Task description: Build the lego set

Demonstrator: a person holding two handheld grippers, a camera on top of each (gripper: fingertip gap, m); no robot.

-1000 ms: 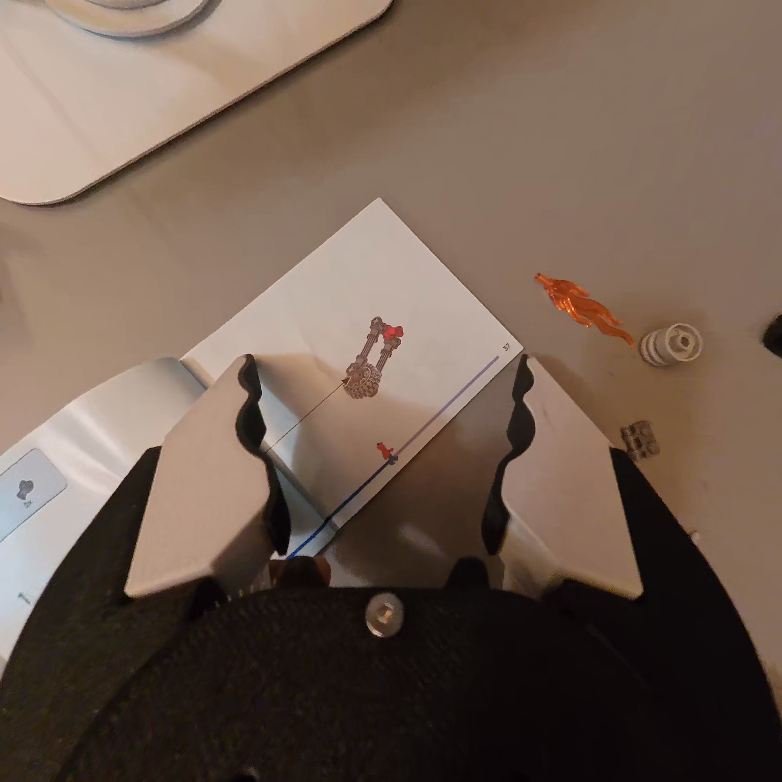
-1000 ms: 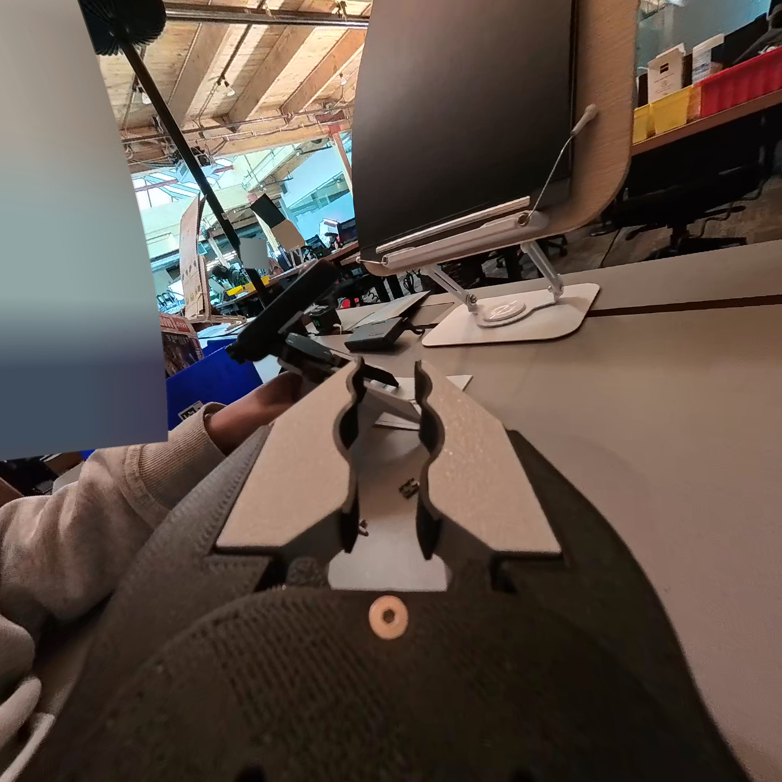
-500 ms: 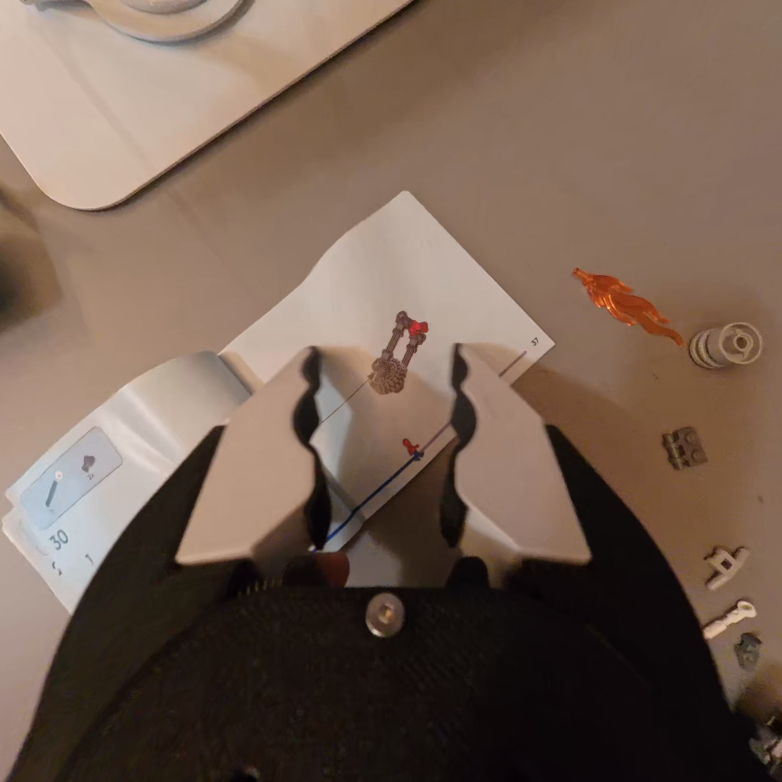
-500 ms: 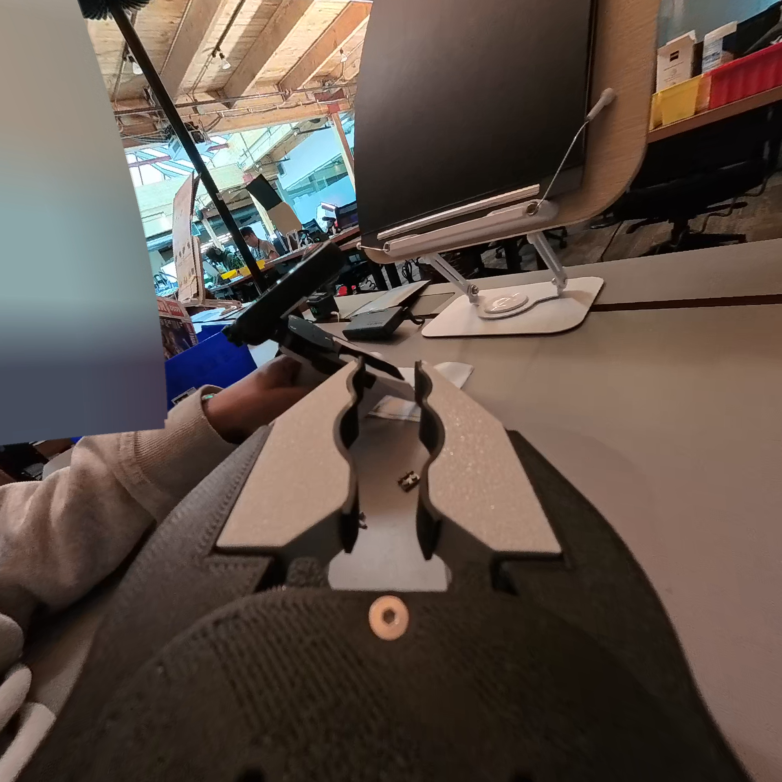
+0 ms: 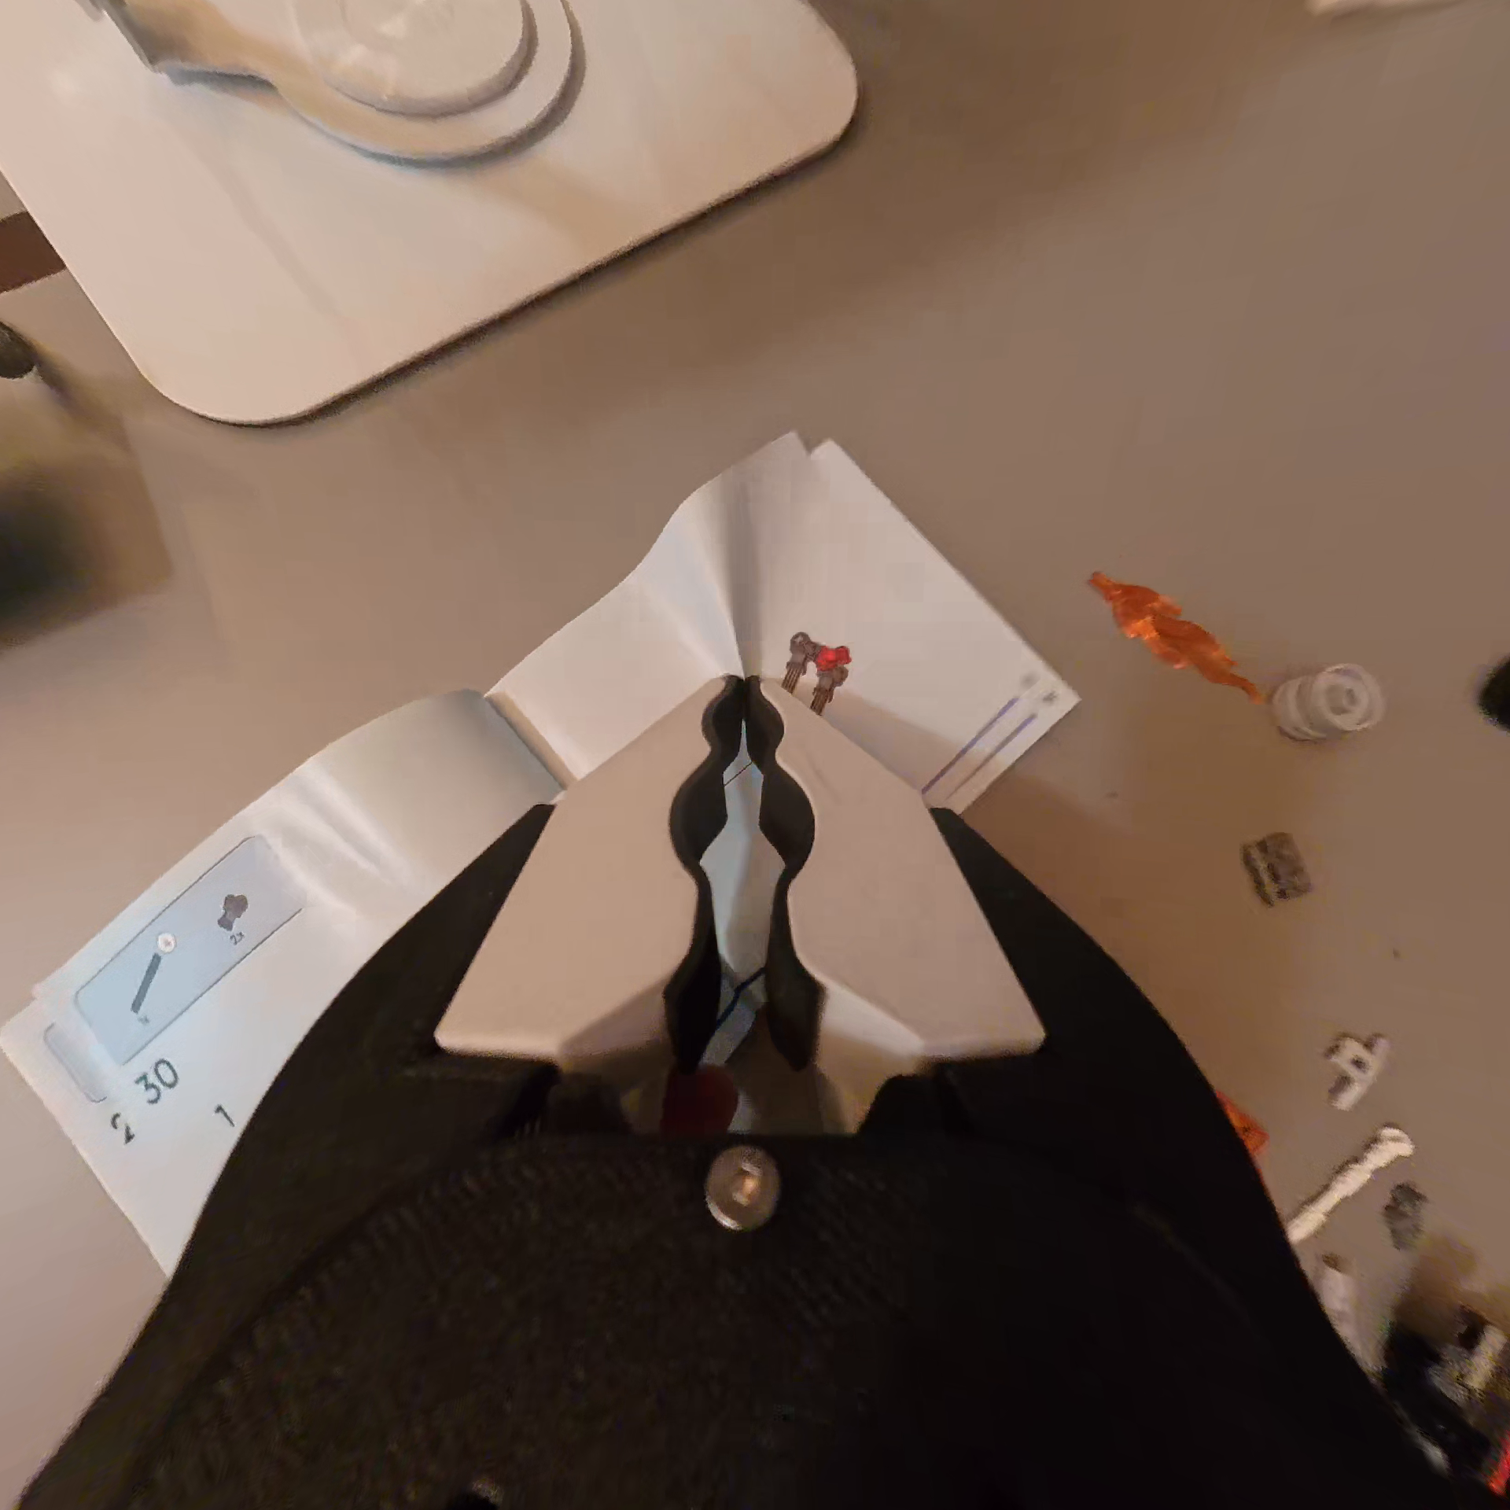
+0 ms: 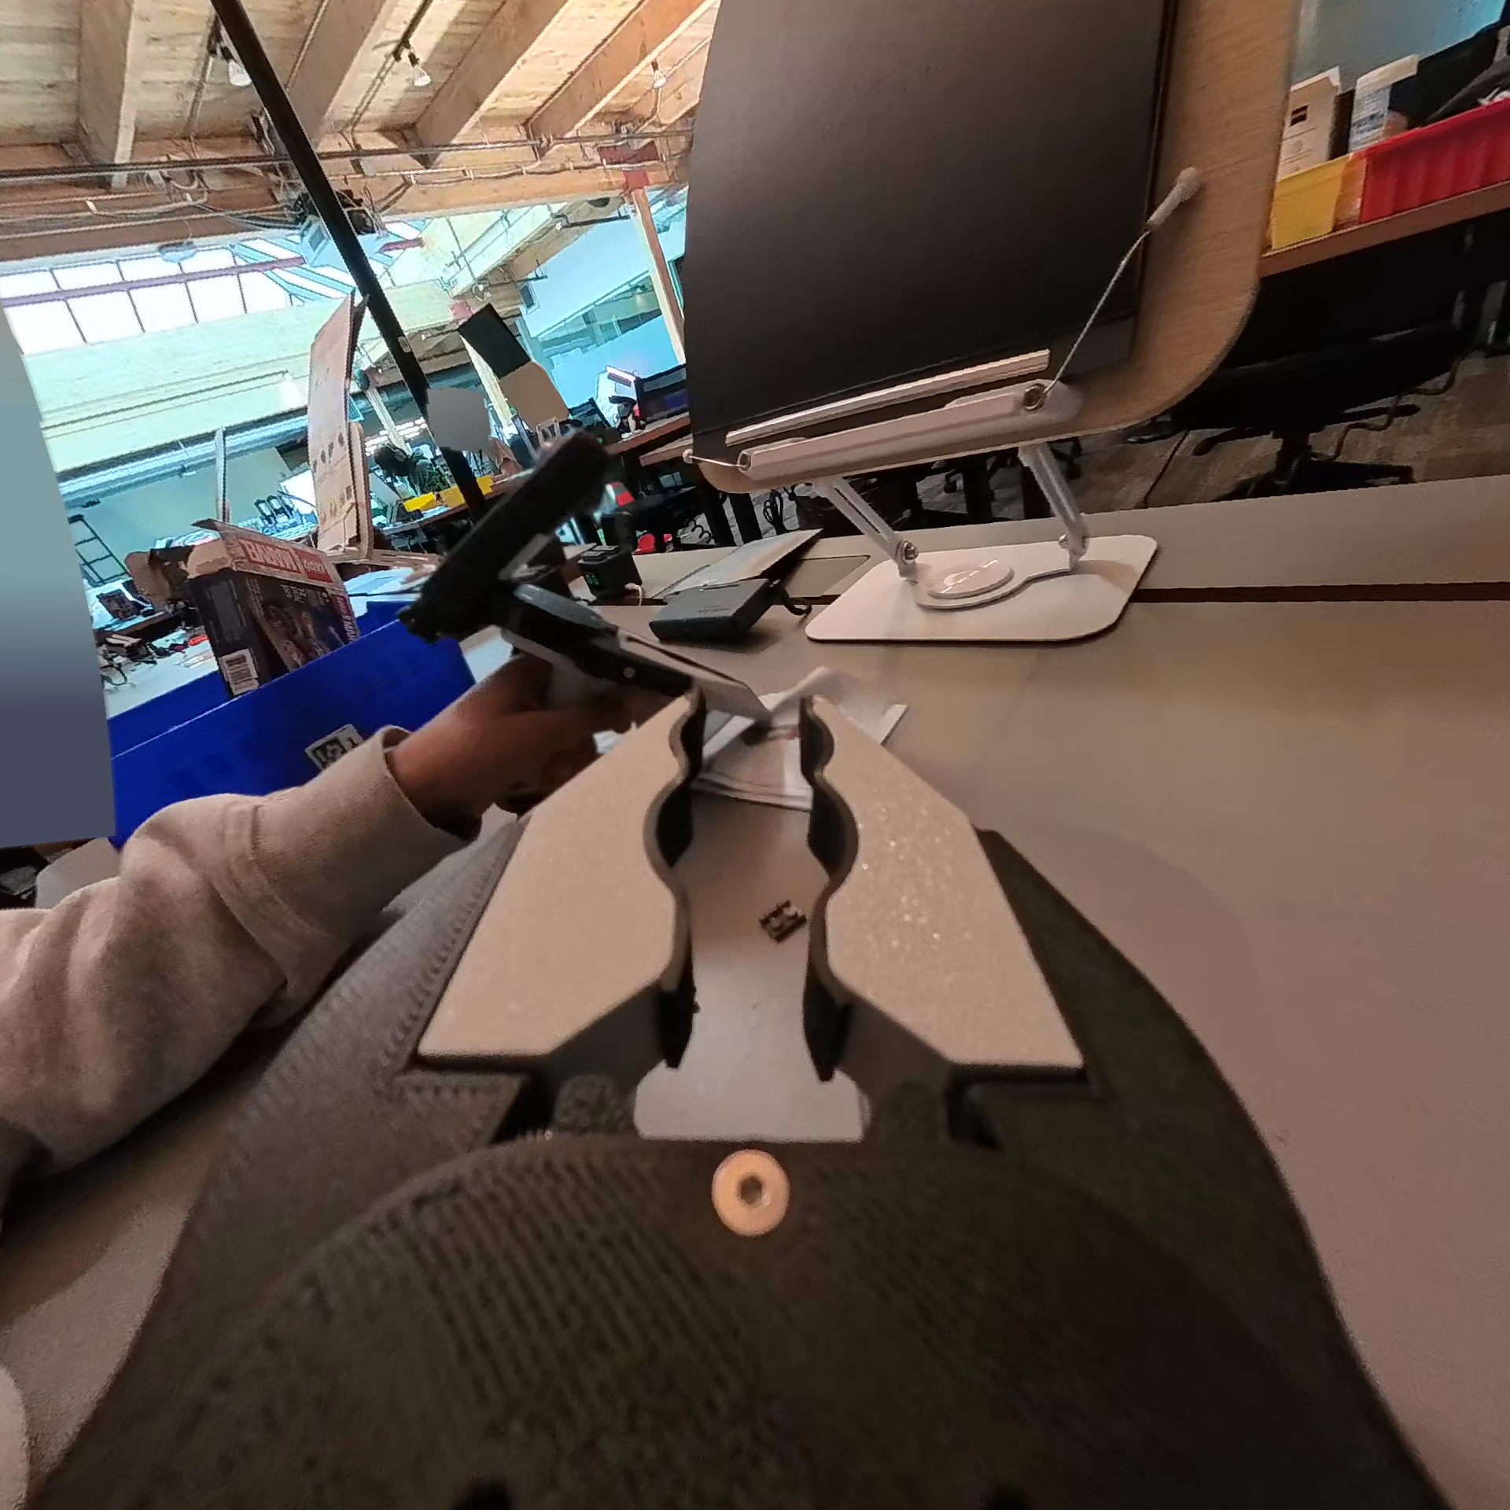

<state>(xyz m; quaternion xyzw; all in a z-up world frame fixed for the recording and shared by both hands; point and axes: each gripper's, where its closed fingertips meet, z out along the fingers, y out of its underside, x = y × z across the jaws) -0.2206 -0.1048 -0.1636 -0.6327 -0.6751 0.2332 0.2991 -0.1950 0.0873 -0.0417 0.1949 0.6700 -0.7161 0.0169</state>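
Since the earlier frames the left gripper has gone from wide apart to pinched together on the right-hand page of the instruction booklet, and that page now buckles up into a ridge at frame centre. Its fingertips meet on the paper fold just below a small printed drawing in brown and red. The booklet's left page, at lower left, carries a grey parts box and some printed numerals.

Loose lego pieces lie on the tan table along the right edge of the left wrist view: a translucent orange flame piece, a white ribbed round piece just beside its tip, a small dark grey plate below, then small white pieces, partly blurred. The white stand base fills the upper left.

In the right wrist view the right gripper hovers with a narrow gap between its jaws, holding nothing; a small dark piece shows on the table between its fingers. A person's hand in a beige sleeve holds the left gripper at centre left, partly blocking the booklet. Behind stand a dark monitor, a printed cardboard box and a blue bin.
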